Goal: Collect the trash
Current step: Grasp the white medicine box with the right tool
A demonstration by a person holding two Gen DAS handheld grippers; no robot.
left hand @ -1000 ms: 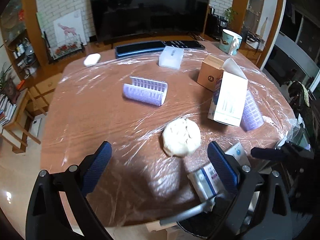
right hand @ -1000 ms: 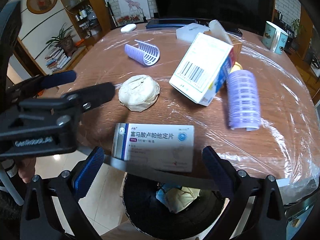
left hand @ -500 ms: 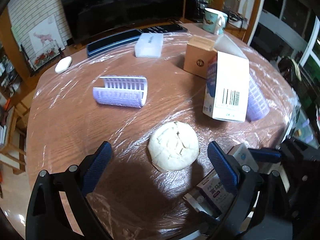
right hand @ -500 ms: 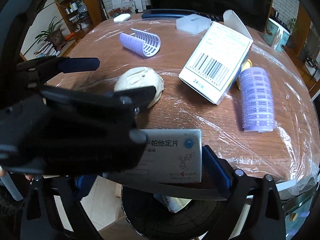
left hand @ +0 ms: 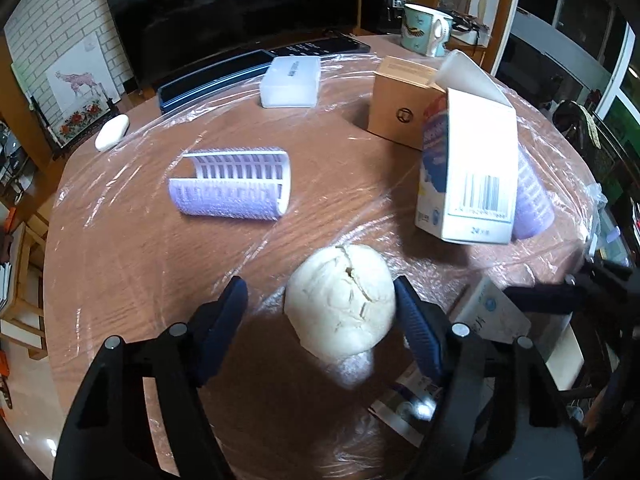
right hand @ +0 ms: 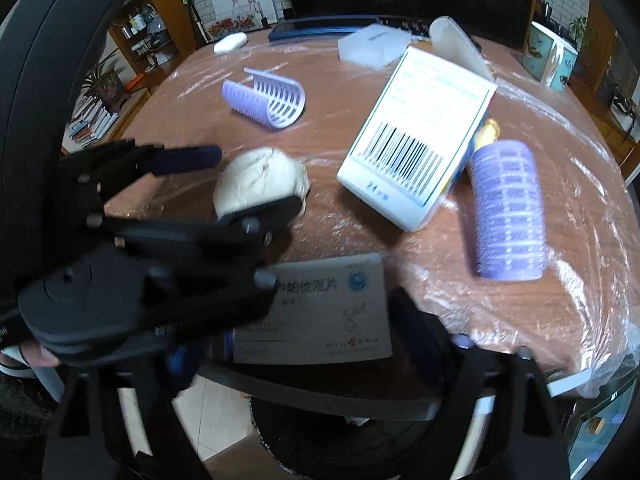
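Observation:
A crumpled white ball (left hand: 340,300) lies on the film-covered table (left hand: 120,260), between the blue pads of my left gripper (left hand: 320,308). The jaws are closing: the right pad (left hand: 412,320) is at the ball's side and the left pad (left hand: 224,312) is still a gap away. The right wrist view shows this gripper (right hand: 236,184) from the side, straddling the same ball (right hand: 256,176). A flat white medicine box (right hand: 316,312) sits at the table's near edge between the closing jaws of my right gripper (right hand: 296,320). Its left finger is hidden behind the left gripper.
A black bin (right hand: 340,440) stands below the table edge. A barcode carton (left hand: 468,176), a brown box (left hand: 400,108), two purple rollers (left hand: 236,184) (right hand: 508,208), a clear case (left hand: 290,82), a mug (left hand: 424,28) and a dark keyboard (left hand: 216,76) lie farther back.
The left gripper came down and forward over the white ball and its jaws narrowed around it. It now covers the left of the right wrist view. The right gripper has hardly moved.

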